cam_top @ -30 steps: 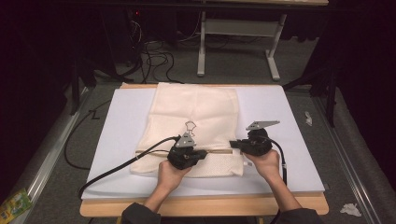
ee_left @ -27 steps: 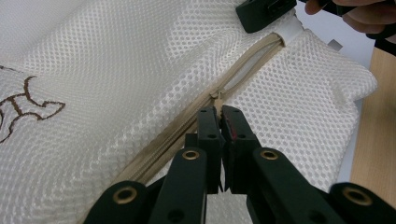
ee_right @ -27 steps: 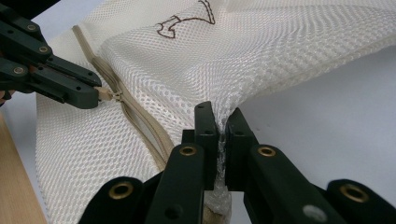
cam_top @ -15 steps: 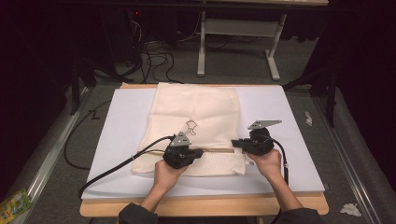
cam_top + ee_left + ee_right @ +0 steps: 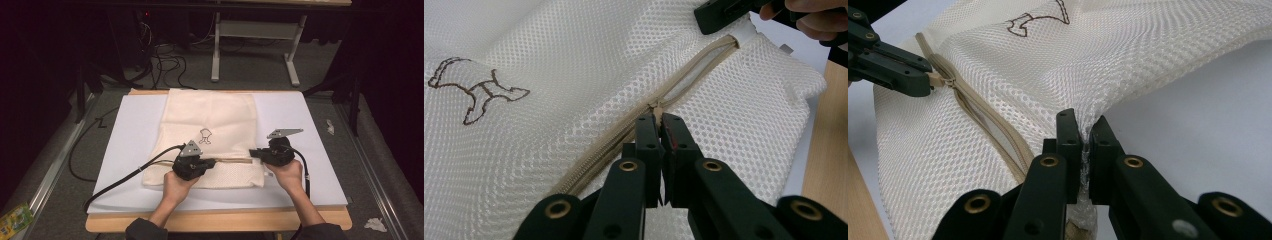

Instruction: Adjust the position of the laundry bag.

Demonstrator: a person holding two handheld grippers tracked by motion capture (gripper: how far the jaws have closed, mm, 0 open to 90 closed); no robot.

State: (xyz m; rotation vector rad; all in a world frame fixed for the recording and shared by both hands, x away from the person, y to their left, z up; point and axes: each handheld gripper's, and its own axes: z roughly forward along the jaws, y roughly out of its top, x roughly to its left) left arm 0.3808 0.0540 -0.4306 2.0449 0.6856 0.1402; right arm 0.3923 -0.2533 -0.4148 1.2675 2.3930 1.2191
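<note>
Your left gripper point(image 5: 659, 125) pinches the zip pull point(image 5: 655, 107) while your right gripper point(image 5: 1085, 131) clamps the bag's point(image 5: 210, 112) mesh edge (anchoring it), keeping the zip point(image 5: 684, 75) taut for sliding.

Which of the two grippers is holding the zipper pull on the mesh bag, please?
The left gripper is: its jaws are shut on the zipper pull midway along the zipper. The right gripper instead pinches the mesh bag itself at the zipper's end.
</note>
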